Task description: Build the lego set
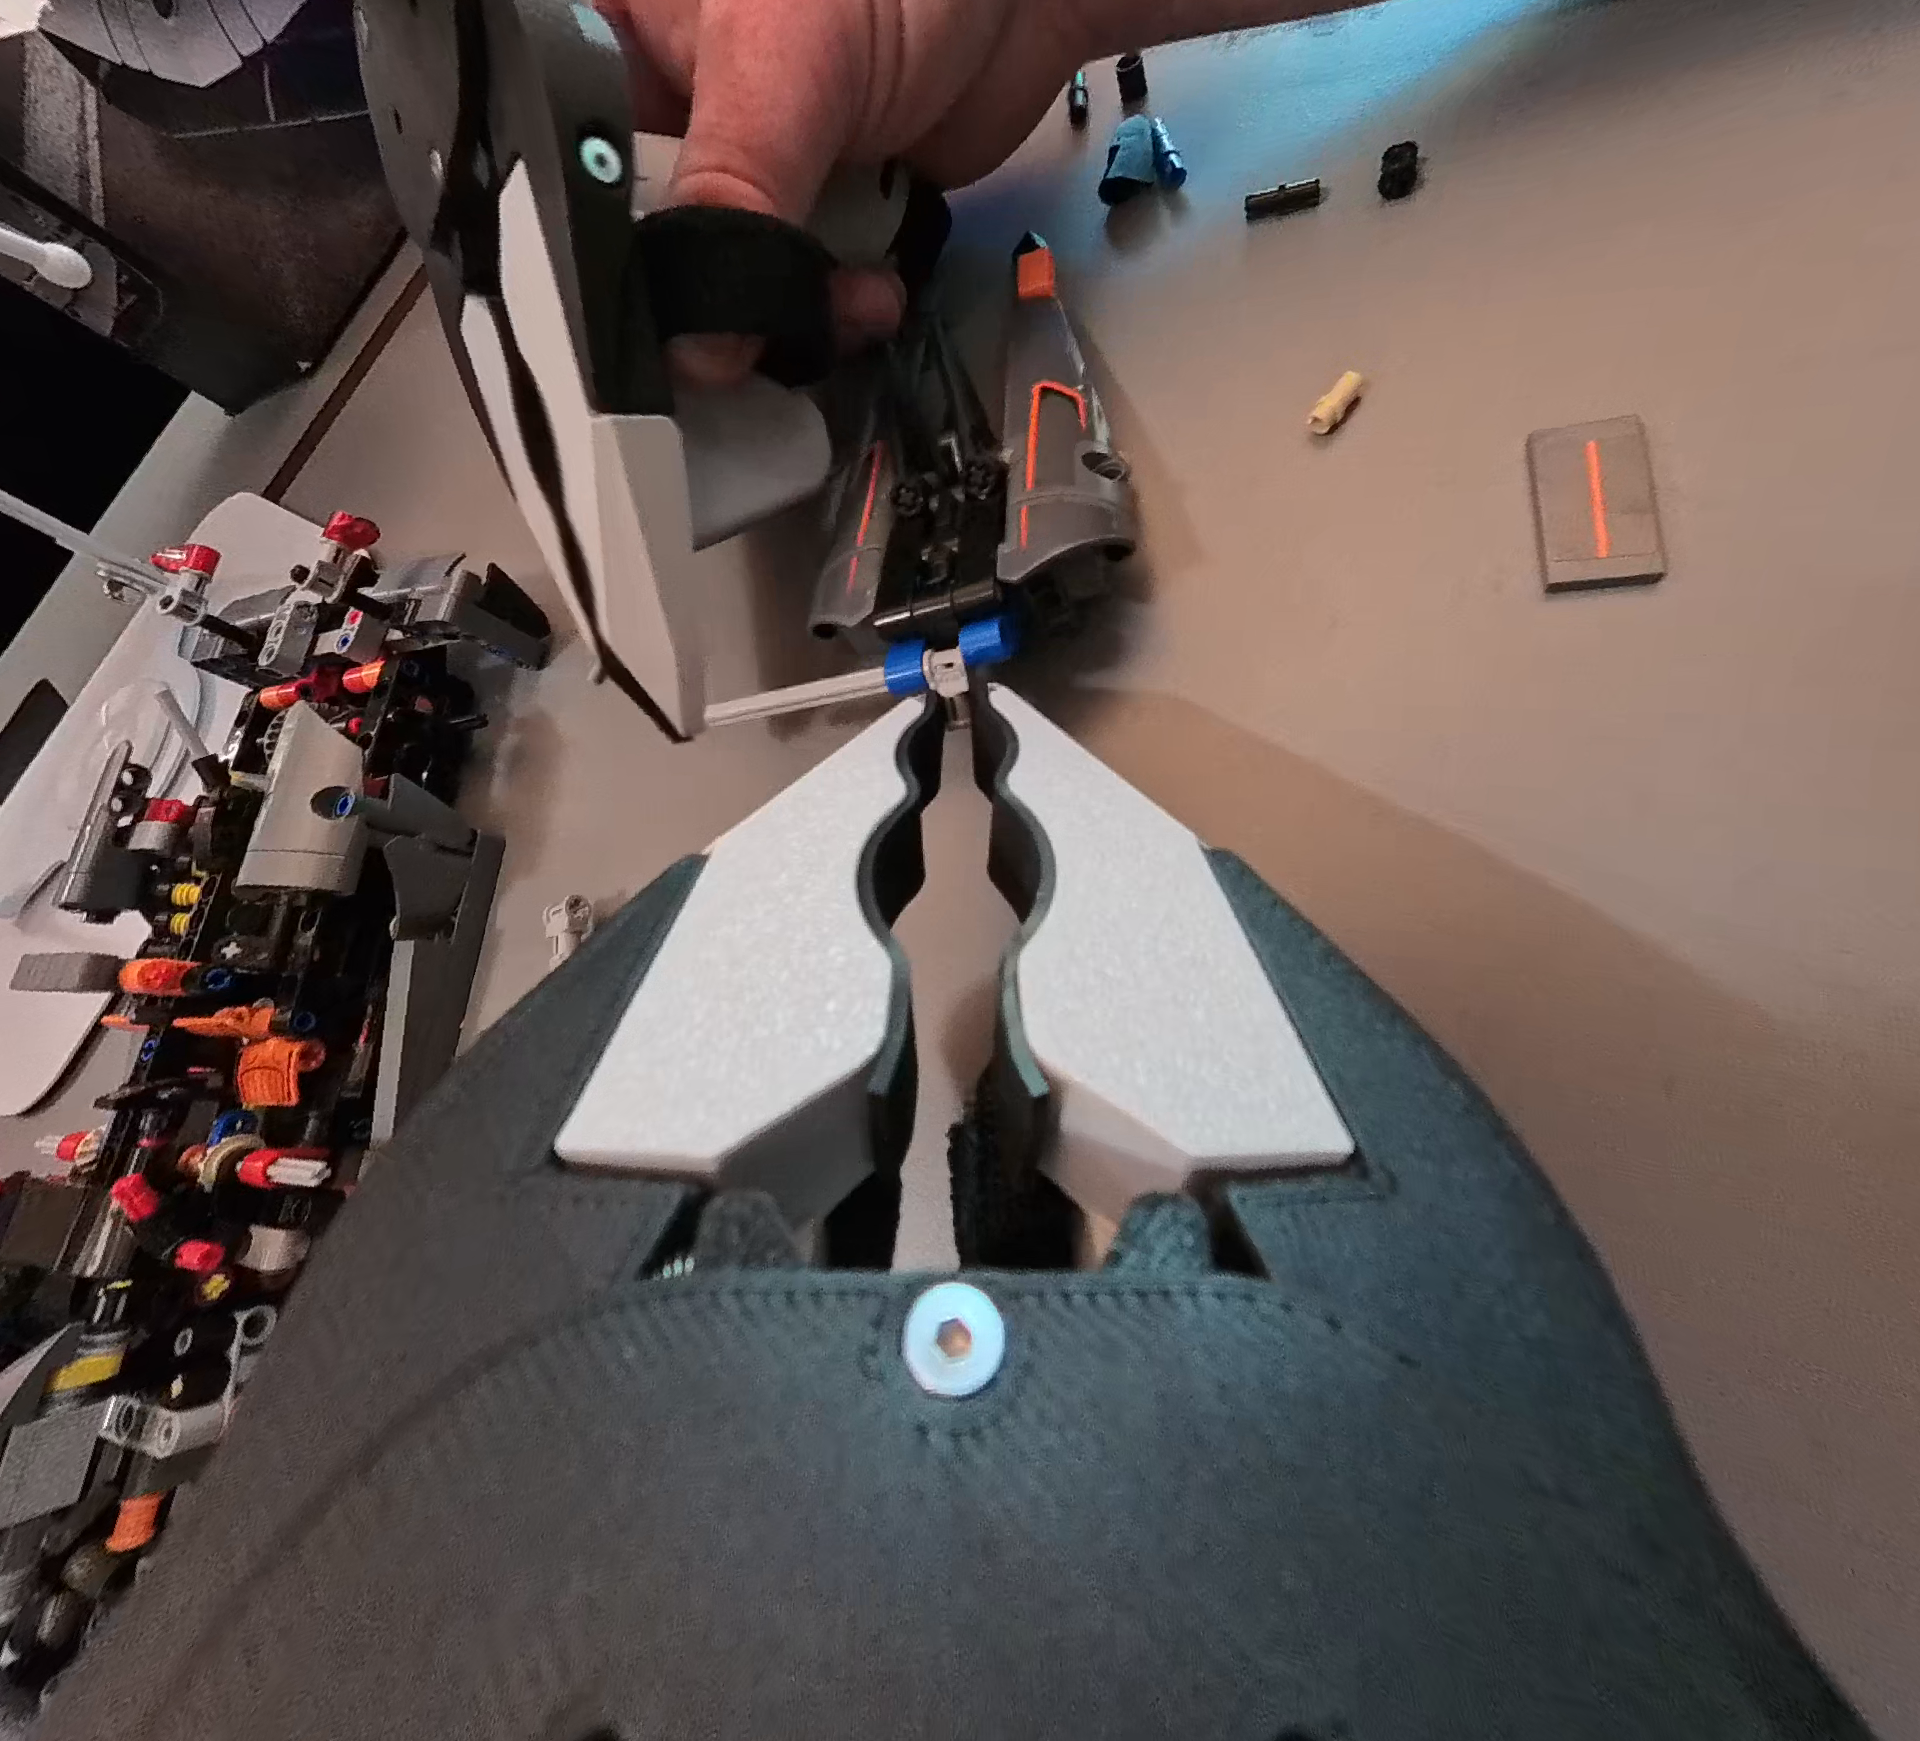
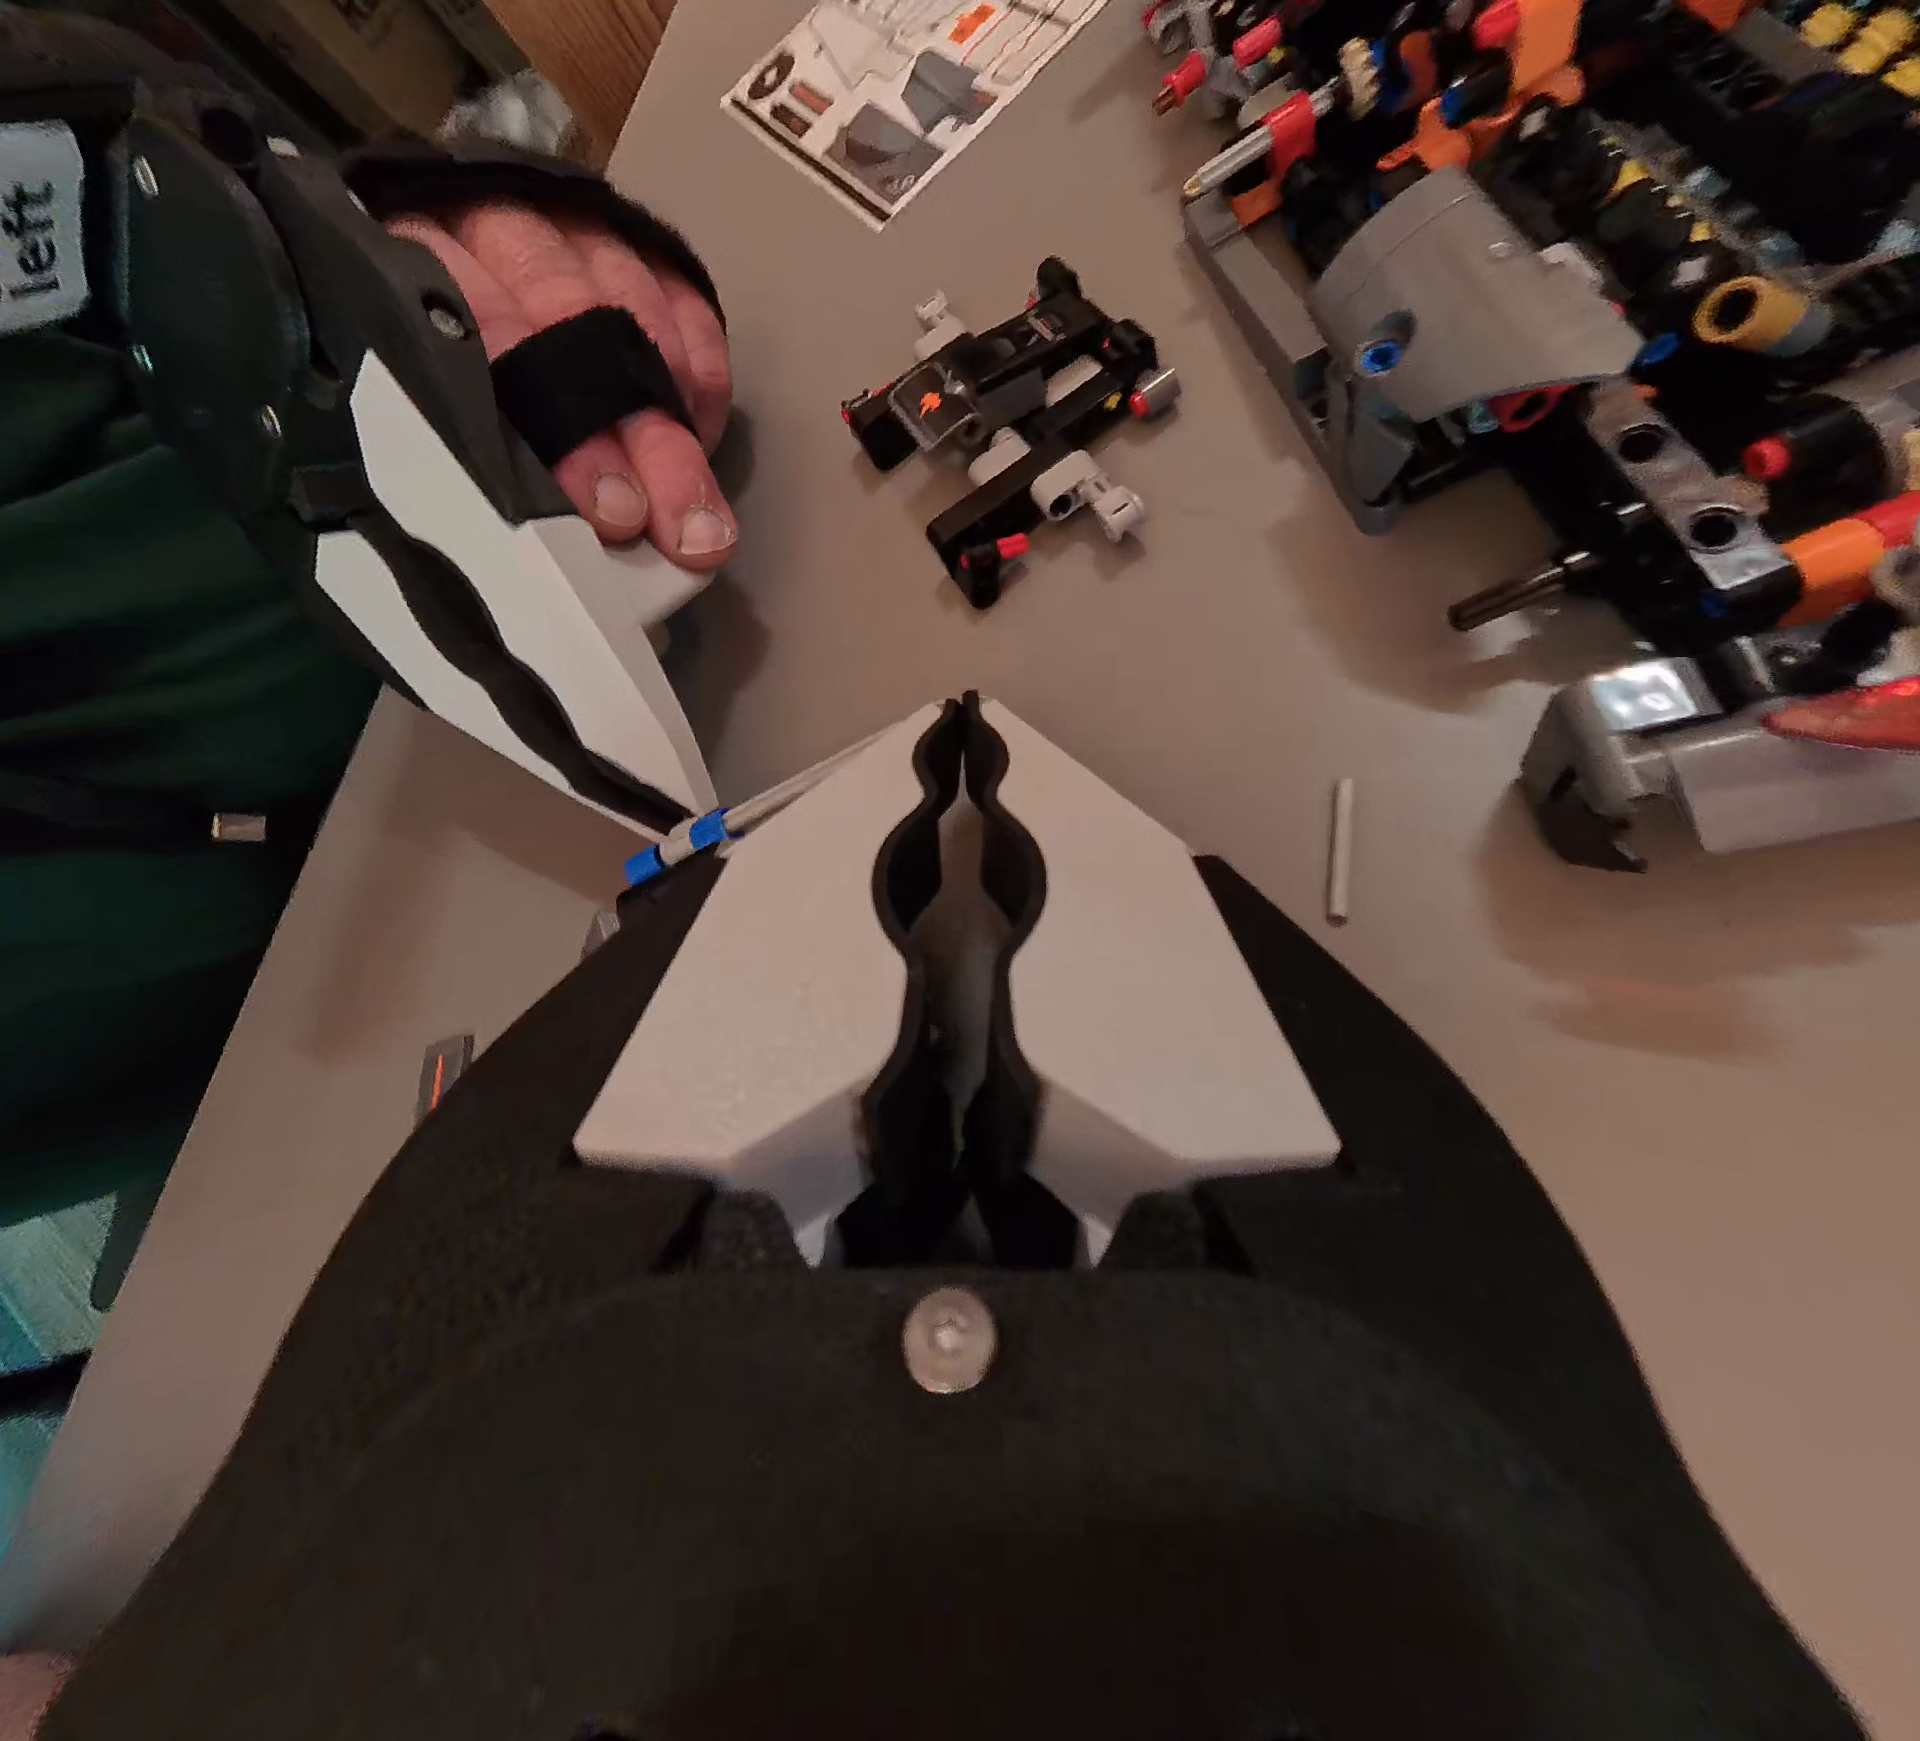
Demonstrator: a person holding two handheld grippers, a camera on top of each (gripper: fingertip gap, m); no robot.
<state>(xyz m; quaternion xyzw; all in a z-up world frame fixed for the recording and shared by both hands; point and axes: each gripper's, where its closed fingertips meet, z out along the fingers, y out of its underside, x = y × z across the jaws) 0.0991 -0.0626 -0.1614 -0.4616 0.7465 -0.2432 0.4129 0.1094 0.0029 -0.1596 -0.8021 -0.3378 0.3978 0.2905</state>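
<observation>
1. The grey axle [image 1: 800, 692] runs through two blue bushes [image 1: 906, 665] and a small grey connector [image 1: 945, 668] at the near end of the nose piece [image 1: 977, 496], a dark grey sub-build with orange stripes lying on the table [image 1: 1455, 860].
2. The left gripper [image 1: 954, 704] has its jaws closed on that grey connector, steadying the joint.
3. The right gripper [image 2: 966, 704] has its jaws pressed together at the tips. In the left view its tip meets the axle's free end, but I cannot tell whether it pinches the axle or only pushes it.
4. Judged step: seating the axle through the bushes.
5. Risks: an off-line push could bind the axle or pop a bush off; the thin connector could slip from the left jaws; the loose nose piece could slide away under the push.
6. Outward: the main model [image 2: 1558, 237] sits to one side, a small black sub-build [image 2: 1008, 434] and a spare axle [image 2: 1340, 850] lie apart, and an instruction sheet [image 2: 935, 18] lies beyond.
</observation>
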